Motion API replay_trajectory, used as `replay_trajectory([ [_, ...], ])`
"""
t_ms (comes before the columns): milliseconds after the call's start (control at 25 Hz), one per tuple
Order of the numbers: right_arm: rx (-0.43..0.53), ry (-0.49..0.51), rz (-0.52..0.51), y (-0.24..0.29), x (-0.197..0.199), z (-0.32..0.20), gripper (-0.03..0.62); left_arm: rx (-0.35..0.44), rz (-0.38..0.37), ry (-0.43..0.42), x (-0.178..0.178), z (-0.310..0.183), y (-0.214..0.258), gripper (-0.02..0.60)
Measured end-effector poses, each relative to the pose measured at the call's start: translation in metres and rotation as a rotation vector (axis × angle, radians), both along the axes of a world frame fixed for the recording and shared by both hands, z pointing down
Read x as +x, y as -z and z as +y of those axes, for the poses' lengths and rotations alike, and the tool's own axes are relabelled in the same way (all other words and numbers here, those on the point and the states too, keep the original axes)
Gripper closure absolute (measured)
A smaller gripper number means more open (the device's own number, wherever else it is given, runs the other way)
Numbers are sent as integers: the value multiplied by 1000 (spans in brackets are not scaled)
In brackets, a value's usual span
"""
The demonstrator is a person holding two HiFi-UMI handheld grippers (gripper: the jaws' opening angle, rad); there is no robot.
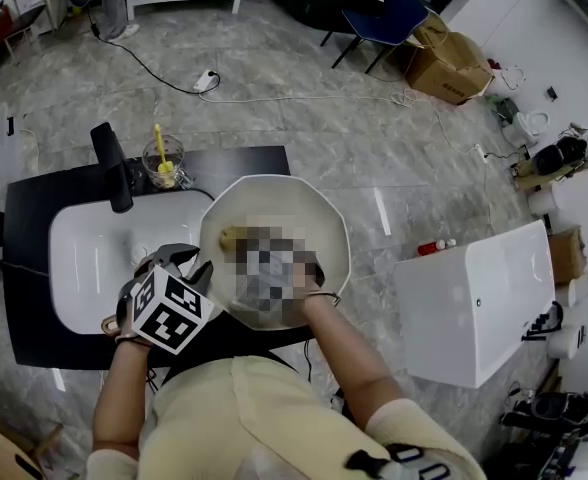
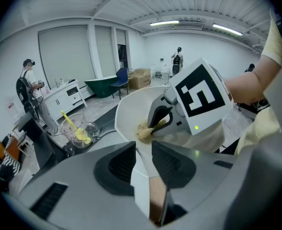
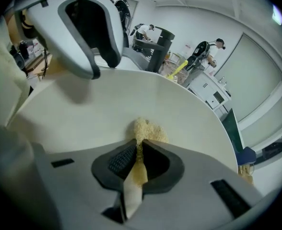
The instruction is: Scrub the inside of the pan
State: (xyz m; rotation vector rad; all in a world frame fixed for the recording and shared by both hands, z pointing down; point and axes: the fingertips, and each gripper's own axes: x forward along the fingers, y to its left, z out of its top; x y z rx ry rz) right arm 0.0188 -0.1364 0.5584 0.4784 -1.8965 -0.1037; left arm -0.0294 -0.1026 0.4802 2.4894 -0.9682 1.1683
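Note:
A white pan [image 1: 324, 223] is held tilted over the black counter. My left gripper [image 1: 196, 270], with its marker cube, sits at the pan's left edge. In the left gripper view it [image 2: 143, 150] is shut on the pan's rim [image 2: 140, 176]. My right gripper [image 3: 139, 145] is inside the pan, shut on a yellowish scrubbing pad [image 3: 146, 127] that presses against the inner wall [image 3: 98, 107]. In the head view a mosaic patch covers the right gripper; only the pad's end [image 1: 232, 235] shows. The left gripper view shows the right gripper's cube [image 2: 198, 92] and the pad [image 2: 143, 132].
A white sink [image 1: 89, 258] with a black faucet [image 1: 112, 166] is set in the black counter [image 1: 34, 193] left of the pan. A glass holding a yellow brush [image 1: 163, 160] stands behind the sink. A white cabinet [image 1: 479, 303] stands at right; cables cross the floor.

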Motion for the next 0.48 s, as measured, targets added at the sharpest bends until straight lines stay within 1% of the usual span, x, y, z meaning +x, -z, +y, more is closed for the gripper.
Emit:
replay_trajectory([
  [240, -79, 118, 2, 1, -8, 30, 549, 3, 0, 3, -1, 0, -1, 472],
  [480, -186, 222, 43, -3, -7, 60, 549, 5, -1, 6, -2, 0, -3, 472],
])
